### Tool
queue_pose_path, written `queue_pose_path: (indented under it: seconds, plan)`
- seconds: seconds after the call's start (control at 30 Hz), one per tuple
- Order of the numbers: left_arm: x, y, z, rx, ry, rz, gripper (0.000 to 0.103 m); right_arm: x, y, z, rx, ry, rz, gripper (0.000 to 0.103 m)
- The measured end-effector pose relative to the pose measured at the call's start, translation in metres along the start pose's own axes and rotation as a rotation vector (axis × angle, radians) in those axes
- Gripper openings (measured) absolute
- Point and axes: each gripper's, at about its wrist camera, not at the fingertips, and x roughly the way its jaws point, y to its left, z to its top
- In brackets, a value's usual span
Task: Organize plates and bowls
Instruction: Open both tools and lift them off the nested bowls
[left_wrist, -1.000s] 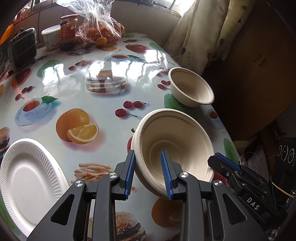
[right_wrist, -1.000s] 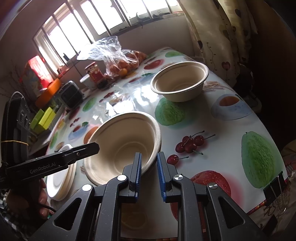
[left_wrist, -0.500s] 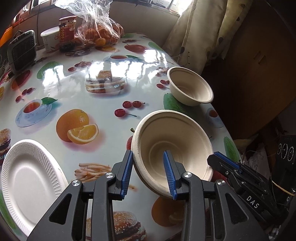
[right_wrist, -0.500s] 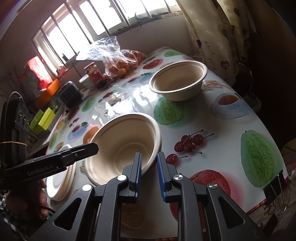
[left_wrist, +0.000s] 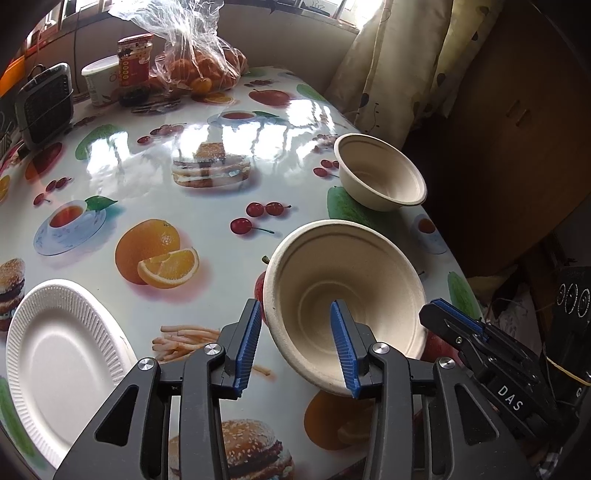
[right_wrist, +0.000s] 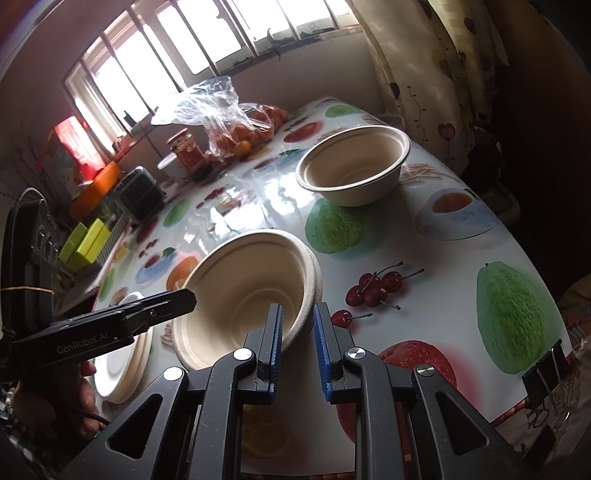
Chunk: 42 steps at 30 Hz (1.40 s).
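Observation:
A beige paper bowl (left_wrist: 343, 295) is held tilted above the fruit-print table; it also shows in the right wrist view (right_wrist: 243, 295). My right gripper (right_wrist: 297, 341) is shut on its near rim. My left gripper (left_wrist: 297, 347) is open, its jaws astride the bowl's left rim without touching it. A second beige bowl (left_wrist: 380, 173) stands upright near the table's right edge, also seen in the right wrist view (right_wrist: 351, 168). A white paper plate (left_wrist: 62, 354) lies at the left front.
A bag of oranges (left_wrist: 199, 70), a red-lidded jar (left_wrist: 135, 62), a white tub (left_wrist: 99, 79) and a small black heater (left_wrist: 44, 103) stand at the back of the table (left_wrist: 147, 177). Curtains (left_wrist: 399, 62) hang beyond the right edge. The table edge drops off at the right.
My left gripper has opened and let go of the bowl's rim. The right gripper keeps hold of the bowl, which stays tilted in about the same place.

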Motion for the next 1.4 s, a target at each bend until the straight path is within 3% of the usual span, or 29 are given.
queue_pose_path:
  seconds: [0.07,0.33,0.73,1.4]
  plan:
    - [-0.002,-0.001,0.001,0.004,-0.005,0.011,0.043,-0.003,0.0,0.0,0.007,-0.005,-0.004,0.031]
    - [-0.009,-0.009,0.008,0.06,-0.039,0.057,0.043,-0.009,-0.003,0.006,0.019,-0.032,-0.023,0.04]
    - [-0.008,-0.024,0.032,0.137,-0.065,0.055,0.044,-0.016,-0.015,0.019,0.038,-0.071,-0.061,0.047]
    - [0.007,-0.039,0.088,0.208,-0.09,0.032,0.045,-0.014,-0.036,0.058,0.063,-0.11,-0.111,0.048]
